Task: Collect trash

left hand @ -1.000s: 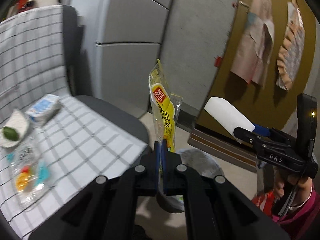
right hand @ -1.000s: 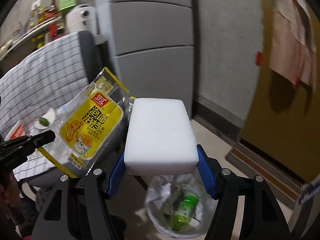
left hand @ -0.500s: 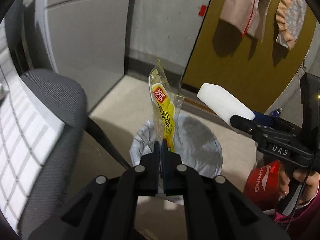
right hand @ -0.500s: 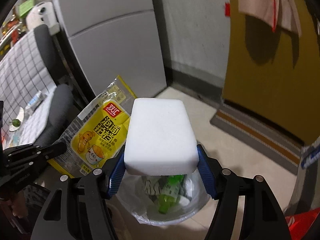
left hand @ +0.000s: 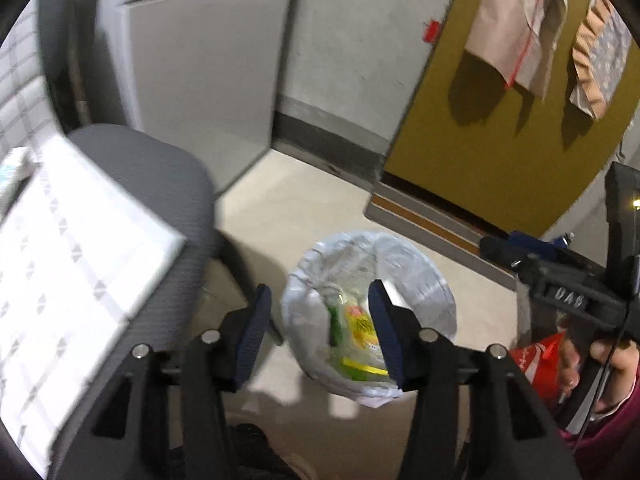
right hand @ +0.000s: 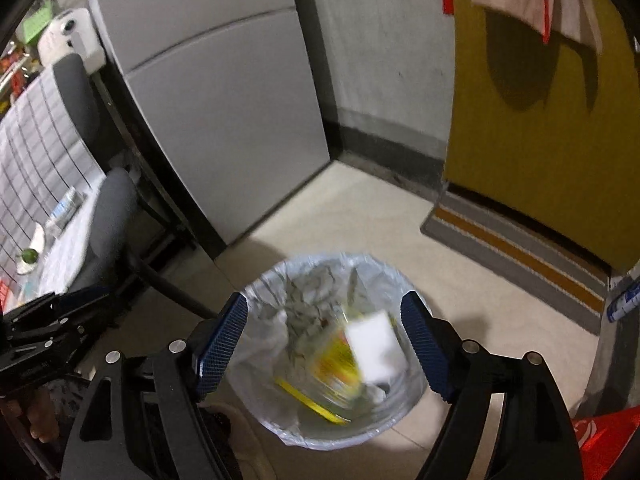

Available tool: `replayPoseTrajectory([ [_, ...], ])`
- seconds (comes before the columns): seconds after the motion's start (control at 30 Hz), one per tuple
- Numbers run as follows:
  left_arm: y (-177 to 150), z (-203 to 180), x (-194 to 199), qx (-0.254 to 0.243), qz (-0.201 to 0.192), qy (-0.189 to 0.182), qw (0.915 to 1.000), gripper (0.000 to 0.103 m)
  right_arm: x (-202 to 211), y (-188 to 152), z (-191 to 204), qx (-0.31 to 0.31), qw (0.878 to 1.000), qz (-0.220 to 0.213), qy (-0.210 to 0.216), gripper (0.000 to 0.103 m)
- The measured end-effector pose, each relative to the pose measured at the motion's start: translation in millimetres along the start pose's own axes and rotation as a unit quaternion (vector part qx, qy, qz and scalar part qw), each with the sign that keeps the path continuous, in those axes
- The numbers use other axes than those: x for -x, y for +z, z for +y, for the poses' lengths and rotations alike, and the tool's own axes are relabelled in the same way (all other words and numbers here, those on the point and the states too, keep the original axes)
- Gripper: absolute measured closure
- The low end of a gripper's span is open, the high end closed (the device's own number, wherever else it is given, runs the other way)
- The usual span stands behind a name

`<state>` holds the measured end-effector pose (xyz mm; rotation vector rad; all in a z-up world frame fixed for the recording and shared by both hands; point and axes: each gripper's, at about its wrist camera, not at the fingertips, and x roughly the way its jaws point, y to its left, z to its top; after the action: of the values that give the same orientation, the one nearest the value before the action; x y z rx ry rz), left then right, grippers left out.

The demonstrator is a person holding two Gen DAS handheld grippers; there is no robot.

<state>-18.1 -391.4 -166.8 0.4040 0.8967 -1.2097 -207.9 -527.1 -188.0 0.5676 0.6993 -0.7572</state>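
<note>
Above lined bin [right hand: 280, 424] — left gripper [left hand: 320, 330] angled down, jaws spread, empty | right gripper [right hand: 324, 344] likewise | yellow wrapper [right hand: 334, 364] and white sponge [right hand: 374, 346] inside bin.

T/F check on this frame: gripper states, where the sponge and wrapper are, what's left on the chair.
1. Both grippers are open. True: left gripper and right gripper hold nothing.
2. The white sponge is clamped in the right gripper. False: it is inside the trash bin.
3. The yellow snack wrapper is in the bin. True.
4. The bin has no liner. False: a white plastic bag lines it.
5. The chair carries no items. False: a small carton lies there.
</note>
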Motion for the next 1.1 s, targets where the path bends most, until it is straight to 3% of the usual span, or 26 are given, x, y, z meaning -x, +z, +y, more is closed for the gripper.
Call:
replayPoseTrajectory([
  [0.27, -26, 53, 86, 0.046, -0.056, 0.075, 0.9945, 0.053, 45, 25, 69, 0.056, 0.995, -0.06, 0.064, 0.024],
  [0.43, -59, 94, 139, 0.104, -0.088, 0.128, 0.9823, 0.049, 63, 25, 140, 0.126, 0.982, -0.076, 0.121, 0.023],
  [0.6, -95, 148, 190, 0.155, -0.1, 0.207, 0.9607, 0.044, 68, 17, 222, 0.202, 0.959, -0.063, 0.189, 0.017],
  [0.87, -139, 227, 240, 0.242, -0.112, 0.272, 0.9246, 0.044, 48, 1, 332, 0.288, 0.922, -0.027, 0.257, 0.017],
  [0.97, -145, 244, 244, 0.261, -0.112, 0.279, 0.9172, 0.044, 33, -9, 366, 0.32, 0.906, -0.003, 0.276, 0.017],
  [1.1, -148, 259, 244, 0.276, -0.112, 0.277, 0.9134, 0.044, 10, -25, 411, 0.371, 0.884, 0.029, 0.282, 0.017],
])
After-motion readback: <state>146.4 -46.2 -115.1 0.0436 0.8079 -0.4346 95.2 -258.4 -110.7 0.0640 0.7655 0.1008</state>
